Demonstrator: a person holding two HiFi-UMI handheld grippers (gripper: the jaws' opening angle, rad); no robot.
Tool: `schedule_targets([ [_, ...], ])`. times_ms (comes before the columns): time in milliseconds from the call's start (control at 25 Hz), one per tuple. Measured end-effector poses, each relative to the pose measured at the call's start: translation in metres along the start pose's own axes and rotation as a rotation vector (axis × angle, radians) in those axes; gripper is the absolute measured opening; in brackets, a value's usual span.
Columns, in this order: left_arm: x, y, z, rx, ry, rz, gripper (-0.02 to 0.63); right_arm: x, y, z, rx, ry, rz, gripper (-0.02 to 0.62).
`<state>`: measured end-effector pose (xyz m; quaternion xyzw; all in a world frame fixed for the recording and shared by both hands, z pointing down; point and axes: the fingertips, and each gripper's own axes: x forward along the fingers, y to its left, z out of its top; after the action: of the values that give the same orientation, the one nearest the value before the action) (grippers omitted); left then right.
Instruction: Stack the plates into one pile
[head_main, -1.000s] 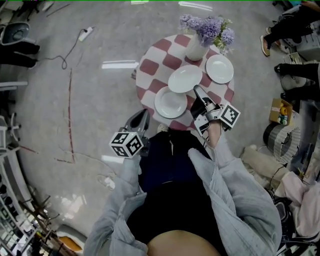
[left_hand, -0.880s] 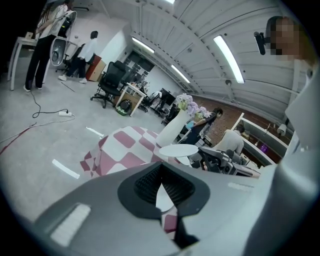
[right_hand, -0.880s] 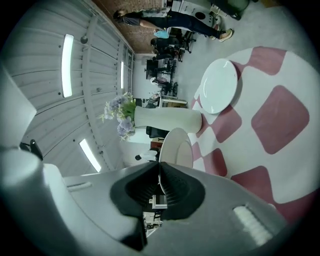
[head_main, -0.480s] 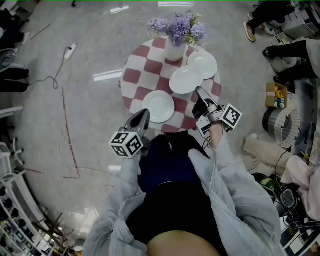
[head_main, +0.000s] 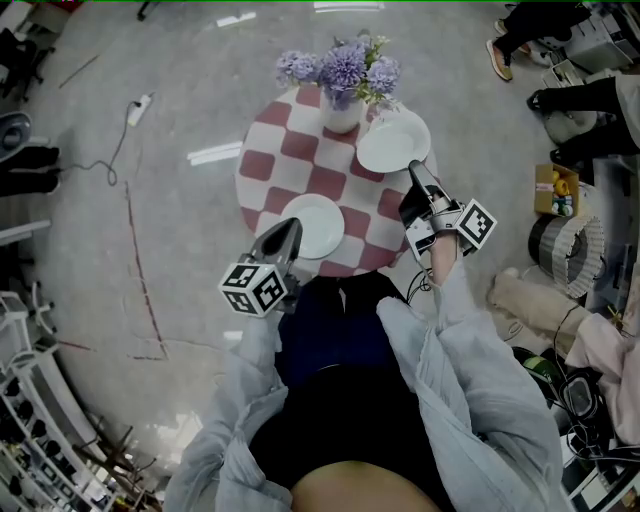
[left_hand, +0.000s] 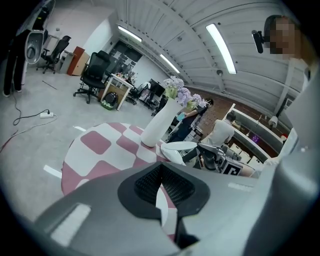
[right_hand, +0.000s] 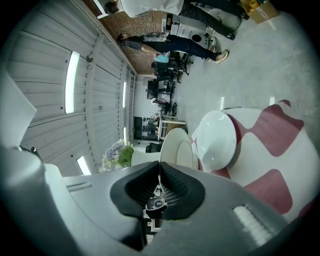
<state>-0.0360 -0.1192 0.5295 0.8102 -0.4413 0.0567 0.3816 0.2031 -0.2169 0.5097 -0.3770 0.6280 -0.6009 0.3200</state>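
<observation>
A round red-and-white checked table (head_main: 268, 165) carries white plates. My right gripper (head_main: 414, 172) is shut on the rim of one plate (head_main: 392, 140) and holds it just above the far-right plate, which it almost covers in the head view. In the right gripper view the held plate (right_hand: 176, 145) rises from the jaws beside the lower plate (right_hand: 219, 137). A third plate (head_main: 315, 225) lies at the table's near edge. My left gripper (head_main: 284, 230) hovers by it, jaws shut and empty.
A white vase (head_main: 342, 113) of purple flowers stands at the table's far side, close to the left of the held plate. A power strip and cable (head_main: 138, 100) lie on the floor at left. People and boxes (head_main: 555, 190) crowd the right side.
My right gripper has carried the middle plate to the far right, over the far-right plate. The left gripper has drifted closer to the near plate.
</observation>
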Motion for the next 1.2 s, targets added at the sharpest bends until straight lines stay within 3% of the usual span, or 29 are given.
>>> schedule_targets([
  [440,0.010,0.005,-0.001,-0.002,0.043,0.035,0.011,0.024,-0.033,0.047,0.057,-0.087,-0.015,0.018],
  [760,0.014,0.007,-0.002,-0.009,0.055,0.043,0.011,0.005,-0.072,0.036,0.077,-0.095,-0.128,0.017],
  [1200,0.009,0.009,-0.007,-0.019,0.054,0.051,0.011,-0.003,-0.108,0.053,0.031,-0.164,-0.326,0.018],
])
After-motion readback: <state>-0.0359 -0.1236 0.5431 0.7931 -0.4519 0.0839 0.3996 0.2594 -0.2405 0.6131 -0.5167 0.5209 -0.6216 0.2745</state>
